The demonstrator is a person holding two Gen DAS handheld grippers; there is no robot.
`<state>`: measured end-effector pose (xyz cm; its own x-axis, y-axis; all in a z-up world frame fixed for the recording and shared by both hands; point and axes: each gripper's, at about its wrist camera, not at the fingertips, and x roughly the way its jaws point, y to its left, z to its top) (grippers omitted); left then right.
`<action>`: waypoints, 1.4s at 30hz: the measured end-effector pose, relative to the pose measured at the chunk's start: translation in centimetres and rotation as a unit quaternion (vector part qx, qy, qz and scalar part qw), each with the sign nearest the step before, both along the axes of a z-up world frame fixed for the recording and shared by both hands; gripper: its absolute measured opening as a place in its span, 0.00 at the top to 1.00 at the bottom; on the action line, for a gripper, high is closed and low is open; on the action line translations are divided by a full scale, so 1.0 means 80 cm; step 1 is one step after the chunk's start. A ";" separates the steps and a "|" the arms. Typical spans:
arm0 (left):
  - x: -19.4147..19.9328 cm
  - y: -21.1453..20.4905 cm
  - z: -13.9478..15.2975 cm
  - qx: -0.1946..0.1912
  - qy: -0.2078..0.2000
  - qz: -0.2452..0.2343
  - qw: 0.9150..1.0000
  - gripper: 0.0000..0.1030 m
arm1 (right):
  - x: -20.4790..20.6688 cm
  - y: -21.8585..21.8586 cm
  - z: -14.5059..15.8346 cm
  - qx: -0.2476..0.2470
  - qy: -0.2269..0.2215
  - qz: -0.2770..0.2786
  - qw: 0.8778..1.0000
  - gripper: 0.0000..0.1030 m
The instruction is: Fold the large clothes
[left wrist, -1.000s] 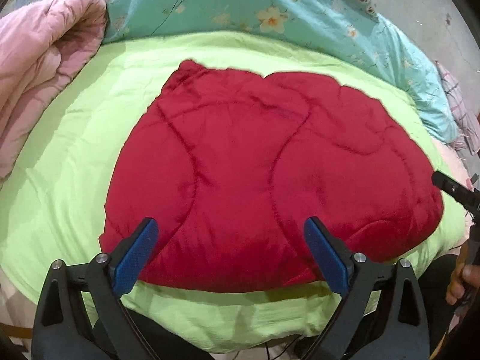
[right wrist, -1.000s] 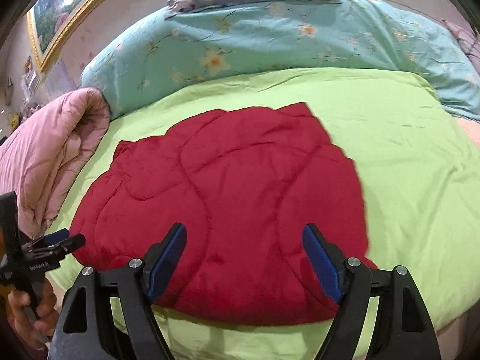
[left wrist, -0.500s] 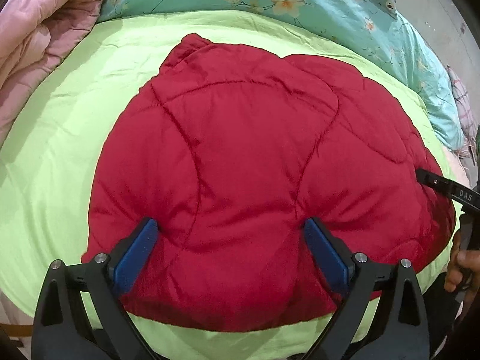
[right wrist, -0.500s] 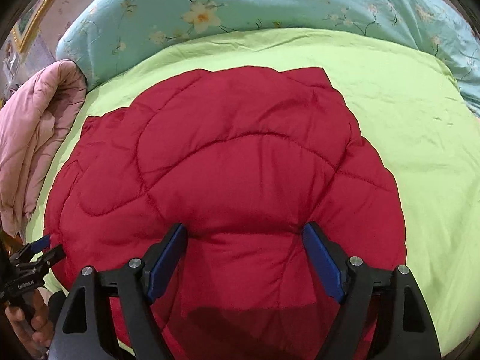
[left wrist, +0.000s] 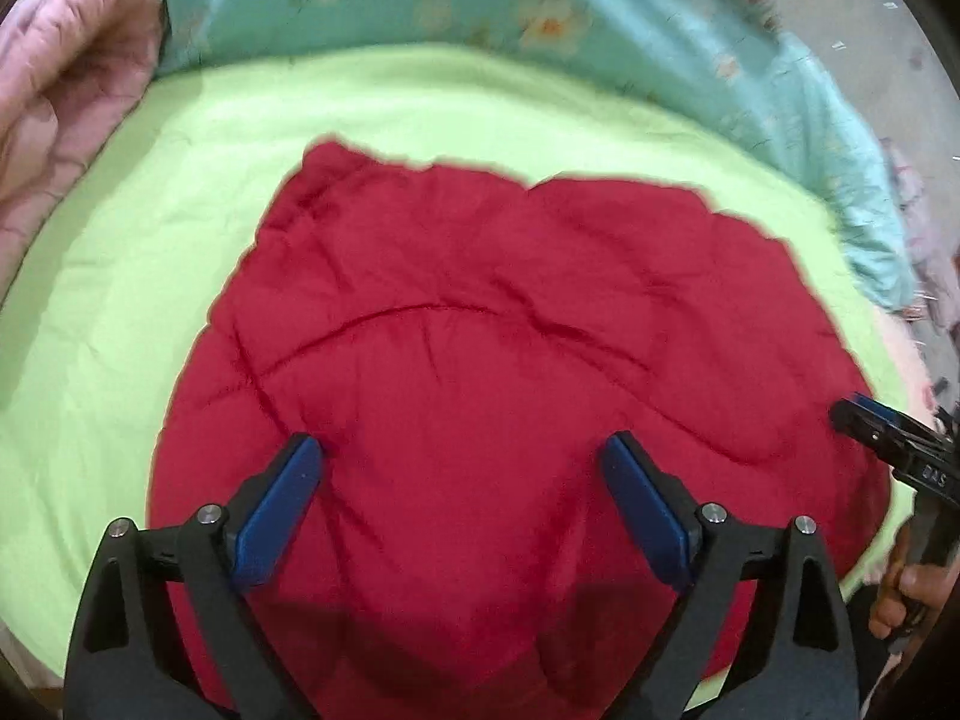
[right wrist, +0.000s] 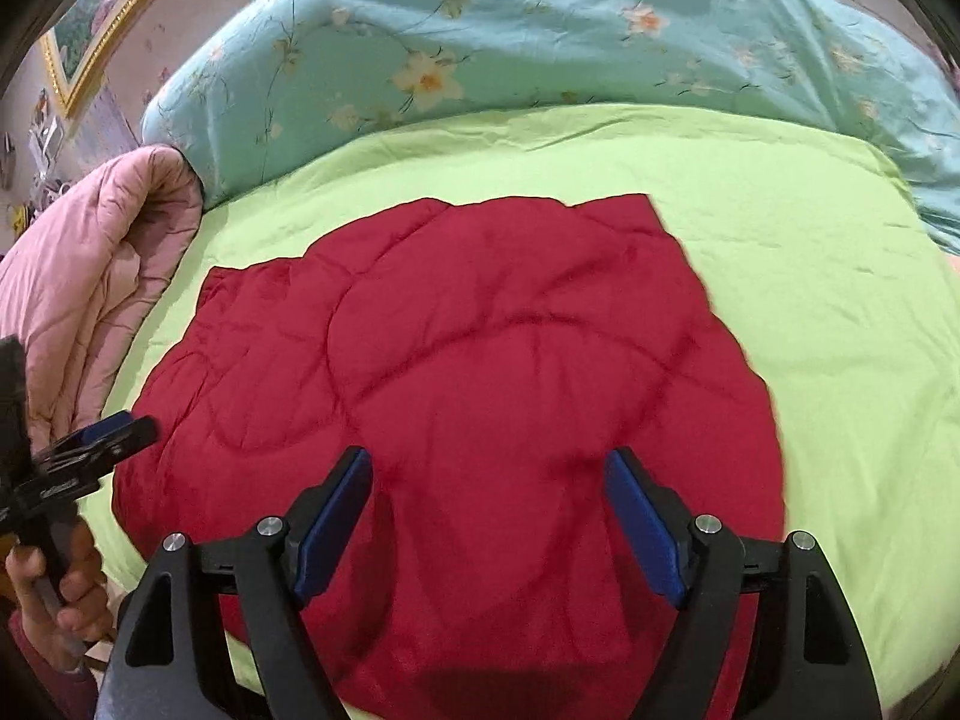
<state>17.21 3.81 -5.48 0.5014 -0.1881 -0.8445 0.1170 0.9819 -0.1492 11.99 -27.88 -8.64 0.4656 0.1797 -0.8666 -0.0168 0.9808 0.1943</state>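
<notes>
Above the red quilted garment [left wrist: 480, 360], left tongs [left wrist: 462, 480] spread wide, right tongs [right wrist: 489, 486] likewise apart, both empty

Soft, even indoor light; a dark shadow falls on the near edge of the red quilt [left wrist: 480, 360] (both views). Left view motion-blurred; fisheye bends edges, corners black.
</notes>
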 end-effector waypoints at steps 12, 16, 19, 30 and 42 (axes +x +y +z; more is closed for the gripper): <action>0.051 -0.020 -0.030 0.055 0.027 0.005 0.998 0.06 | 0.058 -0.017 -0.044 -0.005 0.029 -0.025 0.999 0.19; 0.040 -0.017 -0.028 0.050 0.018 0.000 0.999 0.06 | 0.035 -0.012 -0.017 -0.010 -0.003 -0.033 0.999 0.24; 0.039 -0.017 -0.030 0.050 0.013 0.000 0.999 0.06 | -0.001 0.000 0.009 0.017 -0.029 -0.015 0.999 0.26; -0.012 -0.011 0.002 0.029 -0.016 -0.006 0.999 0.07 | -0.029 0.003 -0.022 0.001 0.006 0.008 1.000 0.24; -0.097 -0.001 -0.004 0.024 -0.023 -0.017 0.999 0.07 | -0.078 0.009 0.011 0.003 -0.032 0.009 0.999 0.25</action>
<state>9.43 3.71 -5.77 0.5335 -0.1658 -0.8294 0.1564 0.9830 -0.0959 5.73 -27.13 -7.78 0.5160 0.1929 -0.8346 -0.0460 0.9791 0.1979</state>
